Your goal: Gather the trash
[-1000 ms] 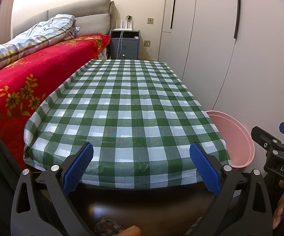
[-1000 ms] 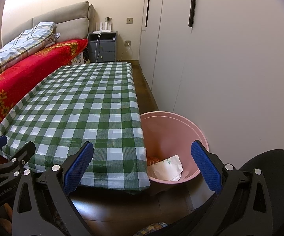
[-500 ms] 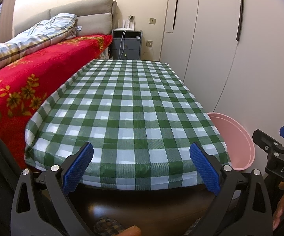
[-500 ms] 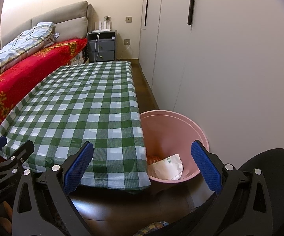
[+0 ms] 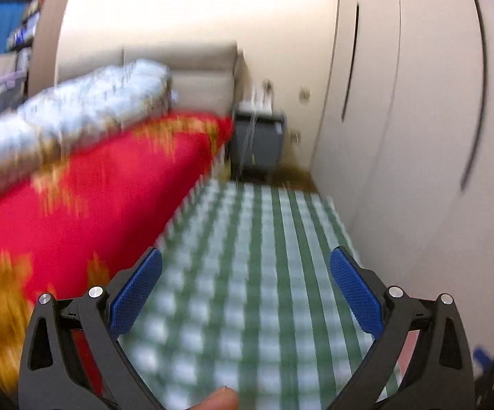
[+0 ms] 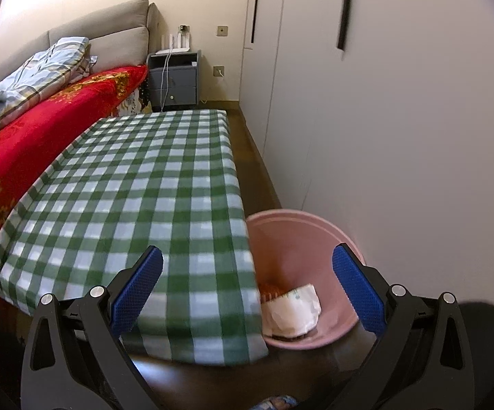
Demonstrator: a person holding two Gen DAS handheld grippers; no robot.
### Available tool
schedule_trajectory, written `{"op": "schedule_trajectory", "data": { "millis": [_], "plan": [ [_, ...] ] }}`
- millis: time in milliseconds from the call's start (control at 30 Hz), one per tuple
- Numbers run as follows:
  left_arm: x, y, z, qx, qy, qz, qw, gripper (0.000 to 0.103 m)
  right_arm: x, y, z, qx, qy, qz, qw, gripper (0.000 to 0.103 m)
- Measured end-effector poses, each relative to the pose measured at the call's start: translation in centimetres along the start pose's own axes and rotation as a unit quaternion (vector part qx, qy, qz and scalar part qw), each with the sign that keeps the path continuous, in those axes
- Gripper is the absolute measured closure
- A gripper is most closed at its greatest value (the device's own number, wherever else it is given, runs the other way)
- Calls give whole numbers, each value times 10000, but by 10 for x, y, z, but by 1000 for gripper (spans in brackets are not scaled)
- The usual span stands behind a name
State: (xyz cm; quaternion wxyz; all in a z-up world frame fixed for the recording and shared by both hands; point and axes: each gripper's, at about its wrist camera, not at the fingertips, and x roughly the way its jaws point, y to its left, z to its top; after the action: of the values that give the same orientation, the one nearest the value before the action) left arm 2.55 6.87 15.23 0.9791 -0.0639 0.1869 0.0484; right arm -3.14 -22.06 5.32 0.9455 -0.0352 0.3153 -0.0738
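A pink bin point(image 6: 301, 239) stands on the floor at the table's near right corner, holding a crumpled white wrapper point(image 6: 293, 312) and something orange point(image 6: 269, 288). My right gripper point(image 6: 247, 288) hangs open above the table's near right corner and the bin, empty. The left wrist view is blurred by motion; my left gripper point(image 5: 245, 292) is open and empty over the green-checked table point(image 5: 247, 273). The same table point(image 6: 137, 188) shows bare cloth in the right wrist view. A fingertip point(image 5: 217, 399) shows at the bottom edge.
A bed with a red flowered blanket point(image 6: 41, 126) runs along the table's left side. A grey nightstand point(image 6: 175, 80) stands beyond the far end. White wardrobe doors point(image 6: 400, 119) close off the right, leaving a narrow strip of dark floor point(image 6: 257, 171).
The left gripper has swung sharply upward and forward over the table, blurring its view; the bin and right gripper have left it. The right gripper moved forward and a little up. Both stay open.
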Motion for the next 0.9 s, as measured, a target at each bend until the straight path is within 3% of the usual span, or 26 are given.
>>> {"op": "schedule_trajectory", "data": {
  "millis": [100, 200, 300, 400, 500, 667, 900],
  "plan": [
    [17, 9, 34, 248, -452, 196, 9985, 8, 7, 13, 14, -49, 0, 35, 10000, 5],
    [37, 26, 30, 219, -617, 504, 9966, 8, 16, 29, 26, -150, 53, 71, 9998, 5],
    [73, 50, 9, -121, 267, 621, 9976, 8, 27, 50, 34, -283, 108, 146, 9994, 5],
    [80, 65, 13, -284, 350, 705, 9965, 8, 42, 80, 43, -459, 133, 281, 9985, 5],
    [77, 77, 23, -286, 36, 844, 9960, 8, 53, 104, 50, -547, 160, 421, 9975, 5],
    [83, 87, 19, -472, 190, 702, 9962, 8, 63, 136, 58, -660, 167, 596, 9959, 5],
    [89, 76, 5, -276, 558, 418, 9972, 8, 57, 127, 64, -495, 153, 623, 9967, 5]
  ]
}}
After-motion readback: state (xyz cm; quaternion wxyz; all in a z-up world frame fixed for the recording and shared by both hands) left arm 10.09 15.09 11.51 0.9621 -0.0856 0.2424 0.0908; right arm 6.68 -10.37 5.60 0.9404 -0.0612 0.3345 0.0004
